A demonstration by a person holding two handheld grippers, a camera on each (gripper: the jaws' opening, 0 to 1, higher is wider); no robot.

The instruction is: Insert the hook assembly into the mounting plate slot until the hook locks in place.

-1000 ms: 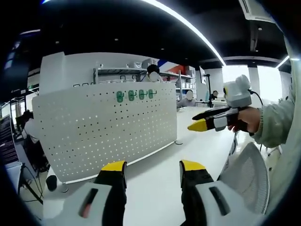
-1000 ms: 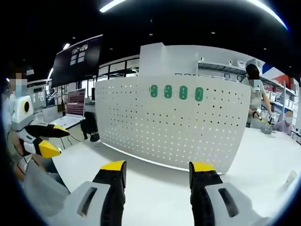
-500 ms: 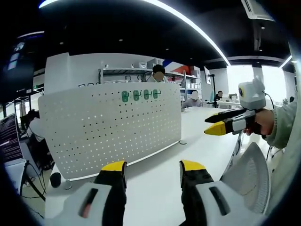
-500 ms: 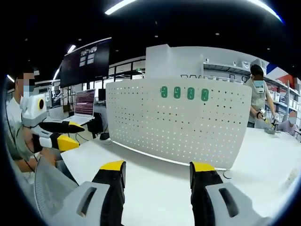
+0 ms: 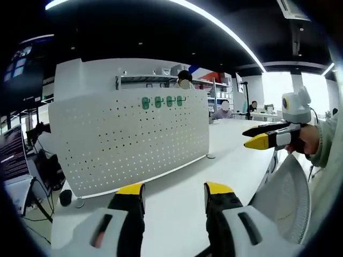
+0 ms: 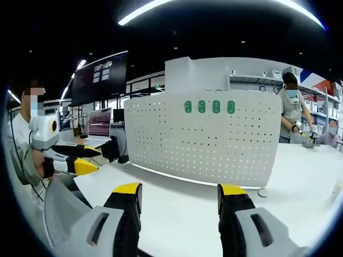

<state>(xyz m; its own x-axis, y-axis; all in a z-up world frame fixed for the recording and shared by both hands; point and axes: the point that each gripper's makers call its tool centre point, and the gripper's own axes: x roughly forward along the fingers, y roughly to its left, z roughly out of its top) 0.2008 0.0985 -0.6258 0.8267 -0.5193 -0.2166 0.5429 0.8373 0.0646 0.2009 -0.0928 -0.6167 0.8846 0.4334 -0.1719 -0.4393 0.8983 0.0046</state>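
Closest in, both tools are just hanging over the white desk (image 5: 177,187) with nothing in them: the left tool (image 5: 174,188) has its yellow-tipped jaws spread wide with bare desk between them, and the right tool (image 6: 179,188) looks the same in its own view, jaws apart and empty. In the left gripper view the right one is off to the side in the person's hand (image 5: 304,140), and there its jaws sit fairly close together with nothing pinched that I can make out. A mesh chair back (image 5: 284,198) is right next to it. Further out, the perforated white plate (image 6: 209,136) stands upright on the desk, well apart from both tools. Four green hooks (image 6: 208,107) sit in a row near its top edge, already on the plate as far as I can tell, though too small to say if they're locked in. So honestly, insertion hasn't started: no hook picked up yet, everything's left to do.
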